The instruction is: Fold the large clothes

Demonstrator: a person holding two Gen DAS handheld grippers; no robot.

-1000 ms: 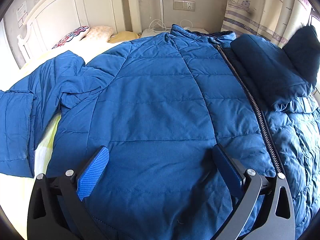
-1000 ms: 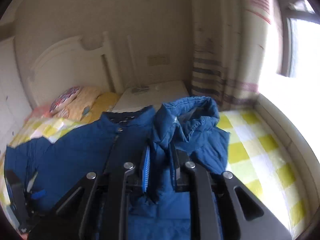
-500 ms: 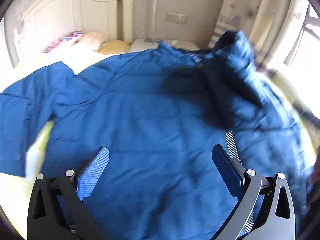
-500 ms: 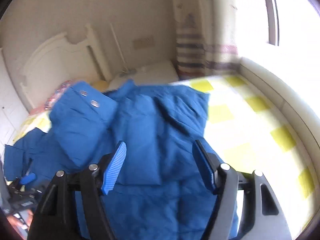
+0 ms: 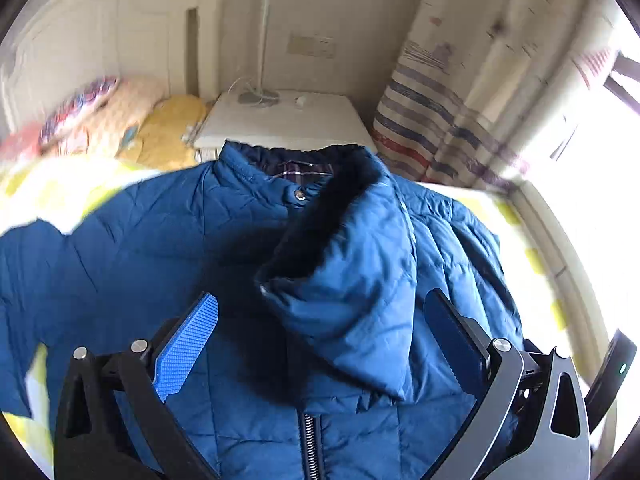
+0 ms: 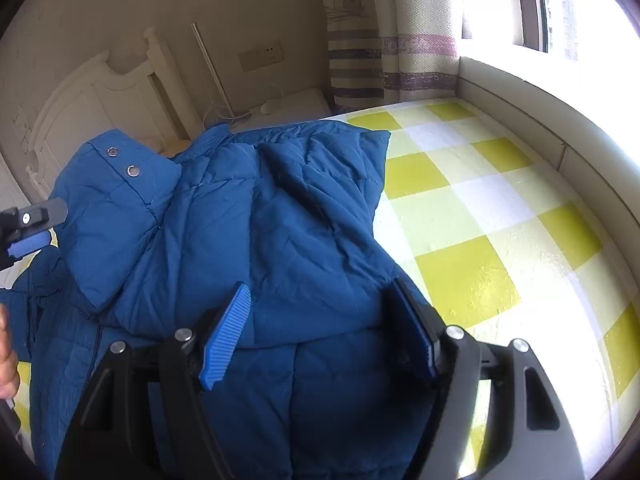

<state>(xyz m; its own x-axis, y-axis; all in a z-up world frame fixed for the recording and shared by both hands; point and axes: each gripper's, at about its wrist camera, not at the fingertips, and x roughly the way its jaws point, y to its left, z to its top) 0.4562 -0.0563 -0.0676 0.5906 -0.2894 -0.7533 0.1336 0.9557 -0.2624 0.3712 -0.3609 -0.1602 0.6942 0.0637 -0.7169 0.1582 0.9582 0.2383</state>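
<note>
A large blue padded jacket (image 5: 132,256) lies spread on the bed, front up, its zip (image 5: 310,444) running toward me. Its right sleeve (image 5: 356,280) is folded across the chest, with the cuff's dark lining showing. My left gripper (image 5: 320,336) is open and empty, low over the jacket's middle. In the right wrist view the jacket (image 6: 280,232) shows with the folded sleeve (image 6: 116,216) and its two snaps. My right gripper (image 6: 320,328) is open and empty over the jacket's right side. The left gripper (image 6: 28,232) shows at the left edge there.
The bed has a yellow and white checked sheet (image 6: 492,208). A white nightstand (image 5: 280,124) stands behind the collar, pillows (image 5: 100,116) and a white headboard (image 6: 96,120) to its left. A striped curtain (image 5: 448,120) and a padded window ledge (image 6: 552,120) lie to the right.
My right gripper opened and let go of the sleeve, which now lies folded across the chest. My left gripper moved up toward the collar and stayed open.
</note>
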